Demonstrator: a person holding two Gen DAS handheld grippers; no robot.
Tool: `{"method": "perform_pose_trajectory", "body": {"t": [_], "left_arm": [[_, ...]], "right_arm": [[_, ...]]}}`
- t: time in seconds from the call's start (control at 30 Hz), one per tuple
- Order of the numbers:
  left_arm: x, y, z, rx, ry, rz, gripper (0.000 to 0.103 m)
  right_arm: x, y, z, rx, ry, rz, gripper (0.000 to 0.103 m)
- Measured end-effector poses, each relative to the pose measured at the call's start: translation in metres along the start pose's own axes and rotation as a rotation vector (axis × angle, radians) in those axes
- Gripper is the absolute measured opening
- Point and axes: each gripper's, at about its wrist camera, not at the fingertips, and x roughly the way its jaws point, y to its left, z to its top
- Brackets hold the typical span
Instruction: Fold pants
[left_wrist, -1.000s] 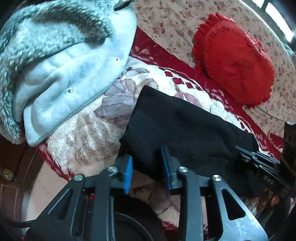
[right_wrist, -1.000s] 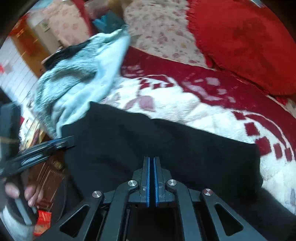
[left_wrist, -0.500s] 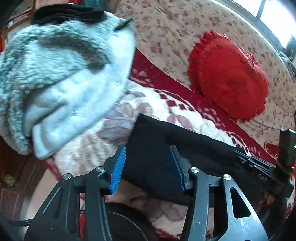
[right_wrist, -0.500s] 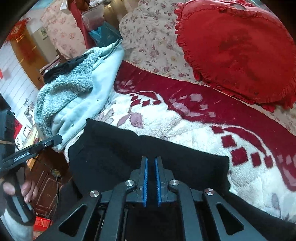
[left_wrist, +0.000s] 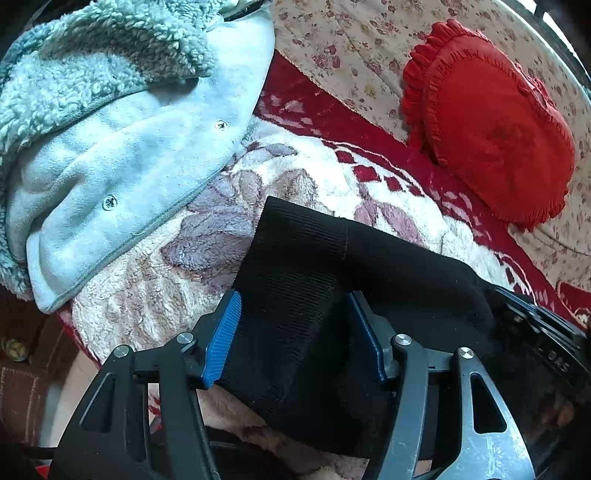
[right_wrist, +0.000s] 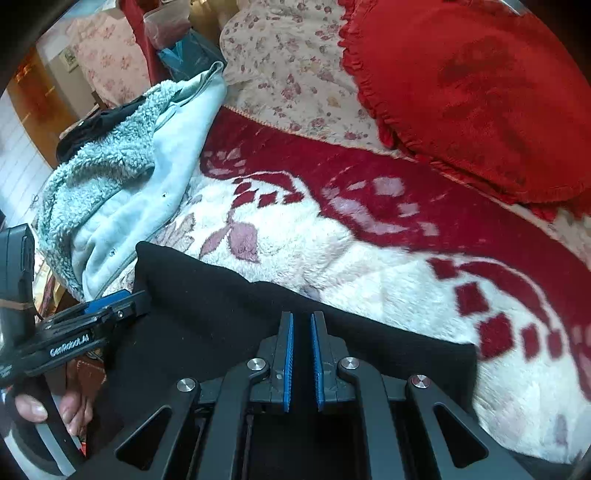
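Note:
Black pants (left_wrist: 388, 280) lie folded on a red and white plush blanket (left_wrist: 155, 280), the ribbed cuff (left_wrist: 295, 254) towards the jacket. My left gripper (left_wrist: 293, 299) straddles that cuff end, its jaws opening wide, cloth between the blue pads (left_wrist: 223, 336) but not squeezed. In the right wrist view the pants (right_wrist: 221, 314) span the near edge. My right gripper (right_wrist: 301, 321) sits over their middle, its jaws opening to a narrow slit in which only black shows. The left gripper (right_wrist: 110, 304) appears at the pants' left end, held by a hand (right_wrist: 33, 406).
A light blue fleece jacket (left_wrist: 122, 155) is heaped left of the pants, close to the cuff. A red heart-shaped cushion (right_wrist: 472, 92) leans on the floral sofa back (right_wrist: 288, 62). Bare blanket (right_wrist: 369, 251) stretches beyond the pants. Brown wooden furniture (left_wrist: 18, 369) stands below the left edge.
The left jaws have spread from a narrow gap to wide apart over the cuff end. The right pads, pressed together a second ago, now stand slightly apart. Both cameras shifted a little.

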Motion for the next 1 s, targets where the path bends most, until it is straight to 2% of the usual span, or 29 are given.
{"method": "perform_pose_trajectory", "body": {"t": [0.17,0.37,0.5,0.67,0.83,1.0], "left_arm": [[-0.014,-0.002,-0.009,0.003,-0.011,-0.002,0.059],[-0.028,-0.014,-0.018,0.020,-0.022,-0.008,0.059],[-0.036,-0.026,-0.025,0.042,-0.023,-0.015,0.059],[-0.045,-0.046,-0.032,0.071,-0.025,-0.053,0.059],[-0.044,-0.072,-0.041,0.111,-0.003,-0.084,0.059],[-0.043,-0.102,-0.050,0.161,0.021,-0.129,0.059]], "right_arm": [[-0.038,0.010,-0.022,-0.041,-0.043,0.010,0.019],[-0.057,0.011,-0.060,-0.085,-0.025,-0.065,0.020],[-0.051,-0.007,-0.085,-0.051,0.019,-0.084,0.020],[-0.075,-0.027,-0.104,0.006,-0.013,-0.055,0.020],[-0.103,-0.049,-0.119,0.054,-0.038,-0.123,0.025],[-0.118,-0.075,-0.136,0.098,-0.026,-0.222,0.026]]}}
